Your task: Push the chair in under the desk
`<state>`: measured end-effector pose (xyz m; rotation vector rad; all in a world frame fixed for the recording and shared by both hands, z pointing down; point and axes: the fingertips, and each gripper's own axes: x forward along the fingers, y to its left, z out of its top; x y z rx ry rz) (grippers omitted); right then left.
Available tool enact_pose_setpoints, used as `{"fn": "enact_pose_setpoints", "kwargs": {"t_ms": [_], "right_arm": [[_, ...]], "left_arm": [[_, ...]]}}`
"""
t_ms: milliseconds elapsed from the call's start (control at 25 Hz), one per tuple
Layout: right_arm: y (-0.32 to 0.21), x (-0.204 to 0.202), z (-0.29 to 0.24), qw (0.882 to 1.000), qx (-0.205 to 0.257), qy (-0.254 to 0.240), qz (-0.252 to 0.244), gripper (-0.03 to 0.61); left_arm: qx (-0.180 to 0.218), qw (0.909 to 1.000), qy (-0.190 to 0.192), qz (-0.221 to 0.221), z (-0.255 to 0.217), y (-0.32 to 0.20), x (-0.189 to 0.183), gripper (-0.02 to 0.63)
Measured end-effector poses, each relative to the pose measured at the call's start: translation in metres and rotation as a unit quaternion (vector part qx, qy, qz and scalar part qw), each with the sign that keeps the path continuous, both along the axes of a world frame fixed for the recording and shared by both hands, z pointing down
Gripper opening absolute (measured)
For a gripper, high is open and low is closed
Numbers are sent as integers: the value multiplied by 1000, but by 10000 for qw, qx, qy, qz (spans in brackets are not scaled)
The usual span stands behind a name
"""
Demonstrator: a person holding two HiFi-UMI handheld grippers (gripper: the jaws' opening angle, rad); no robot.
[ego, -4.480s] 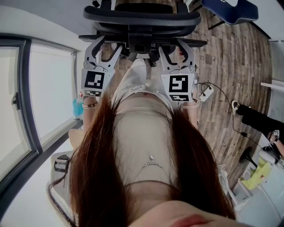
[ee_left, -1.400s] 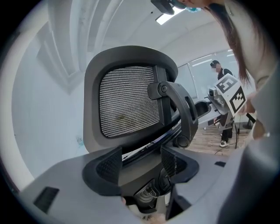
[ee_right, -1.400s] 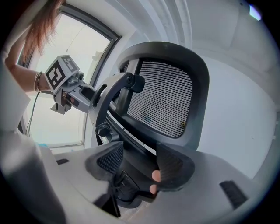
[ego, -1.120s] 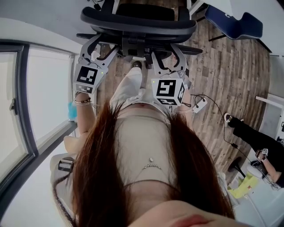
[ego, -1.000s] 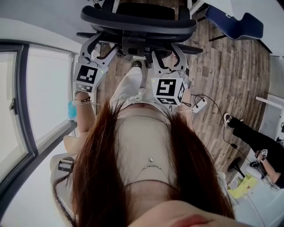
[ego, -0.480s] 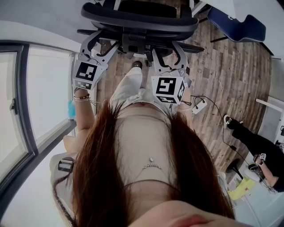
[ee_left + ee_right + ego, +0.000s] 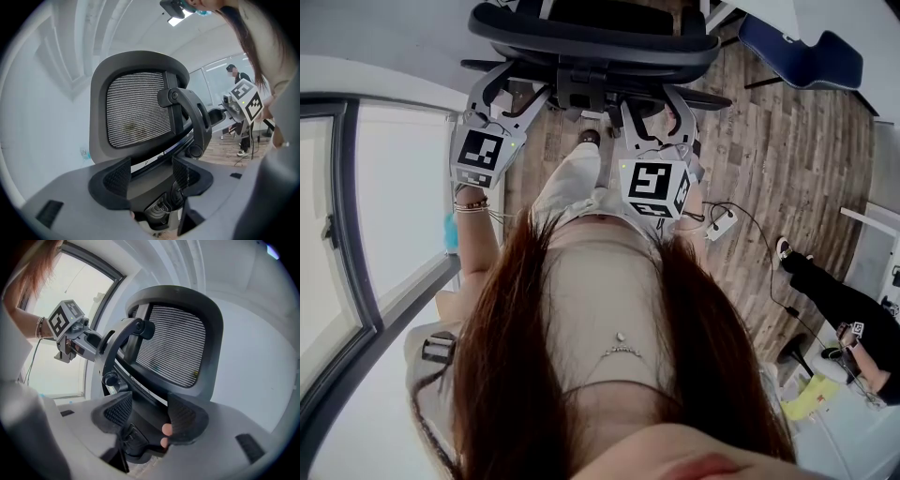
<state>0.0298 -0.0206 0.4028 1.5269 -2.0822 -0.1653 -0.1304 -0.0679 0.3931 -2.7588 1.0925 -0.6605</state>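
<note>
Where the chair (image 7: 591, 37) stands, wood-plank floor (image 7: 787, 141) runs beside a window (image 7: 394, 234).

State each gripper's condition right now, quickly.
Left gripper: open, fingers apart at the back of the chair.
Right gripper: open, same, nothing clamped.

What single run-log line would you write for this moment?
left gripper: open, at chair back | right gripper: open, at chair back | chair: upright

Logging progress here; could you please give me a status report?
Left gripper and right gripper open behind chair. Chair upright, ungripped. Person's shoe just behind it.
</note>
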Motion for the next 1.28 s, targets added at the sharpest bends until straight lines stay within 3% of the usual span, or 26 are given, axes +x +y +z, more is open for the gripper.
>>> {"fn": "enact_pose_setpoints", "kwargs": {"t_ms": [1280], "right_arm": [[-47, 8, -2, 9999, 125, -53, 53, 247]], "left_arm": [[40, 10000, 61, 48, -2, -50, 9, 268]]}}
